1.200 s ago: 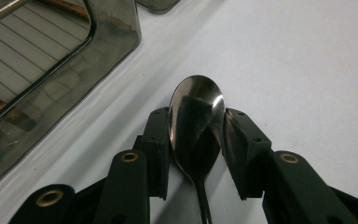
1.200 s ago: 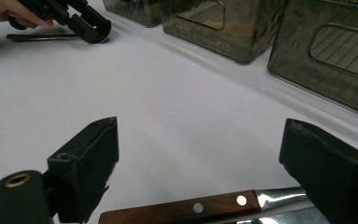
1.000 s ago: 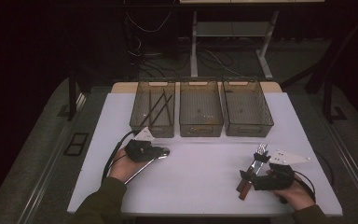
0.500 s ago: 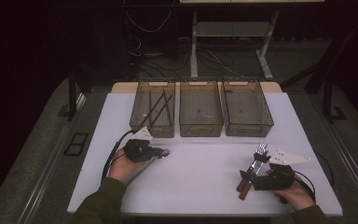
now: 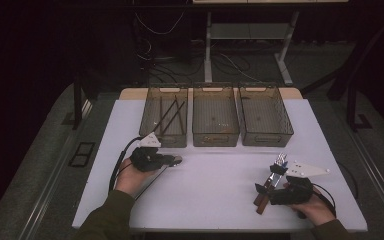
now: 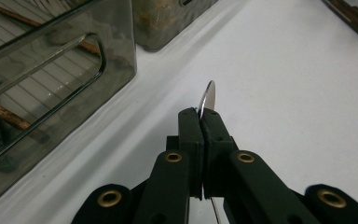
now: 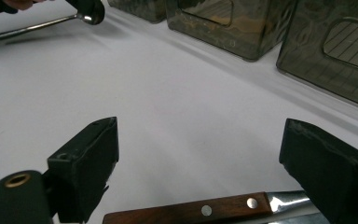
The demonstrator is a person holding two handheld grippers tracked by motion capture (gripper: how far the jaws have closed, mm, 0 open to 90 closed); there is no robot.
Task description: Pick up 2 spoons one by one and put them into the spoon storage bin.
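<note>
While the thin shiny steel spoon (image 6: pixel 208 95) is pinched edge-on between the closed jaws of the left gripper (image 5: pixel 172 160), it sits low over the white table (image 5: pixel 215 190), toward the table's left edge and just in front of the left-hand smoky clear plastic bin (image 5: pixel 166 116). In the right gripper view the same spoon (image 7: pixel 51 23) shows its bowl and long handle stretched along the surface, though whether it touches the table I cannot tell.

As a sorting job, this looks early to midway: the left bin already holds several dark thin sticks (image 5: pixel 172 115), while the middle bin (image 5: pixel 215 116) and the right bin (image 5: pixel 264 115), lined along the table's far edge, look nearly bare. Near the table's front right corner lie a wooden-handled knife (image 7: pixel 205 208) with rivets and a steel fork (image 5: pixel 279 162), not yet binned. So the spoon's drop and this small pile seem left to do.

Resting near the left edge, the left hand (image 5: pixel 130 177) points its gripper to the right, along the row of bins. By the front right corner, the right gripper (image 5: pixel 266 189) has its jaws spread wide over the knife handle, holding nothing.
</note>
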